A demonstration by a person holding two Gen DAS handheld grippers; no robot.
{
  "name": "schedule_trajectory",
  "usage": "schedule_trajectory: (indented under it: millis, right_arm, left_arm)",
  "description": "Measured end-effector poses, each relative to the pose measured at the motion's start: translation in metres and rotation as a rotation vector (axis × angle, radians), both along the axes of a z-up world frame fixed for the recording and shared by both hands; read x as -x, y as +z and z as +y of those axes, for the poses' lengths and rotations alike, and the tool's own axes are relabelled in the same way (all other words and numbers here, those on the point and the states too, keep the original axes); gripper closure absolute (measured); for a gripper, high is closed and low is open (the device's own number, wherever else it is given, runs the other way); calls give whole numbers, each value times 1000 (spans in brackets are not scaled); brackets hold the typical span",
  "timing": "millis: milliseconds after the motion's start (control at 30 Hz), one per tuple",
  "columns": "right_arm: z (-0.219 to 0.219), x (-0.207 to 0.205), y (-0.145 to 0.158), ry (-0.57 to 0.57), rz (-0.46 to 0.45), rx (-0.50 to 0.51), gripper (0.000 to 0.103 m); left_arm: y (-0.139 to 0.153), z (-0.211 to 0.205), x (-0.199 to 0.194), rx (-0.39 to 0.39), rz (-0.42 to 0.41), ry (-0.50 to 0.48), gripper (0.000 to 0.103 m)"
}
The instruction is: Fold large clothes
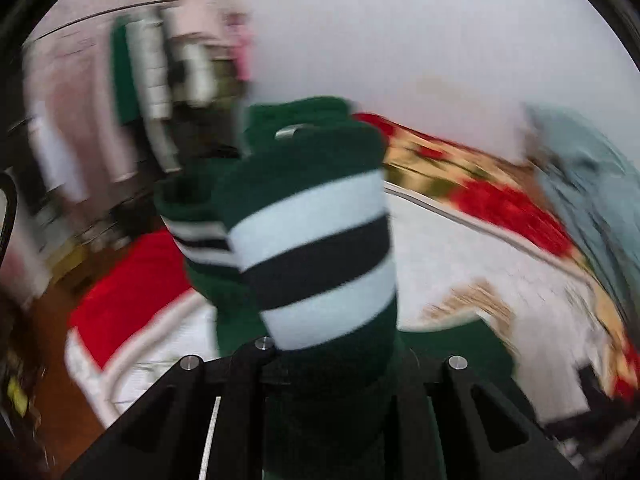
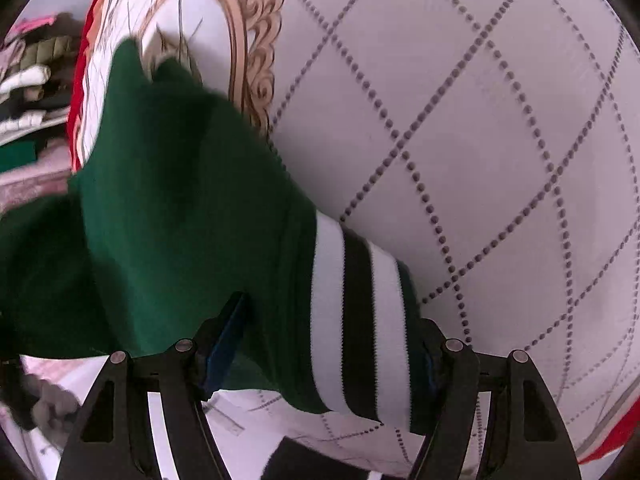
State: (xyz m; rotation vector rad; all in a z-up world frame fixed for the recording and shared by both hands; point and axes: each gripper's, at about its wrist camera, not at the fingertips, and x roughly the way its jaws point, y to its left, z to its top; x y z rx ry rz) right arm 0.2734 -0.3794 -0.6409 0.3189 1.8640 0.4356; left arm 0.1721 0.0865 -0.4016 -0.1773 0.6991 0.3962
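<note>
A dark green knit sweater with white and black stripes [image 1: 312,248] is bunched up in front of my left gripper [image 1: 328,364], which is shut on it and holds it above the bed; the picture is blurred by motion. In the right wrist view the same sweater [image 2: 180,208] hangs across the view, its striped band [image 2: 360,320] lying between the fingers. My right gripper [image 2: 324,360] has its jaws wide apart, with the cloth draped between them.
A white quilted bedspread [image 2: 480,140] with dotted diamond lines, gold scrollwork and a red border [image 1: 508,208] lies below. A pile of folded clothes [image 2: 32,92] sits at the left. A light blue cloth [image 1: 592,192] is at the right.
</note>
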Motion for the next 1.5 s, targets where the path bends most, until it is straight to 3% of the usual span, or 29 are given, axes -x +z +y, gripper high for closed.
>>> schedule_trajectory:
  millis: [133, 300, 533, 633, 767, 800, 900, 1067, 1100, 1167, 1267, 1367, 1433, 1467, 1500]
  right_arm:
    - [-14, -1, 0, -6, 3, -23, 30]
    - [-34, 1, 0, 6, -4, -44, 31]
    - [-8, 5, -1, -41, 2, -66, 31]
    - [-25, 0, 6, -36, -26, -14, 31]
    - [-52, 2, 37, -61, -103, -6, 30]
    - [-58, 3, 44, -71, -115, -14, 30]
    - [-60, 1, 70, -110, -140, -61, 30]
    - [-43, -4, 96, -141, -143, -162, 30]
    - [-46, -10, 99, -142, -137, -198, 27]
    - [-8, -3, 95, -147, -109, -255, 17]
    - [29, 2, 76, -105, -32, -292, 15]
    - [74, 1, 31, -90, 83, -339, 16]
    - [95, 6, 19, -79, 122, -390, 48]
    - [106, 8, 21, -56, 101, -383, 66]
    - [114, 9, 33, -23, 37, -348, 76]
  left_arm:
    - [-23, -78, -24, 100, 59, -215, 91]
    - [-58, -144, -36, 160, 164, -368, 92]
    - [-108, -176, -38, 135, 337, -421, 90]
    - [-97, -172, -36, 112, 387, -417, 88]
    - [-77, -161, -33, 134, 396, -382, 80]
    - [-78, -158, -30, 146, 404, -370, 70]
    - [-76, -148, -20, 213, 415, -345, 0]
    - [-63, -128, 9, 290, 421, -250, 0]
    - [-61, -124, 11, 292, 421, -223, 0]
    - [-60, -111, 19, 278, 432, -150, 0]
    - [-68, -90, 27, 245, 479, -35, 0]
    - [-80, -68, 28, 219, 526, 57, 0]
    - [-80, -59, 28, 204, 525, 86, 0]
    - [-78, -55, 29, 188, 522, 101, 0]
    - [-76, -52, 28, 174, 517, 112, 0]
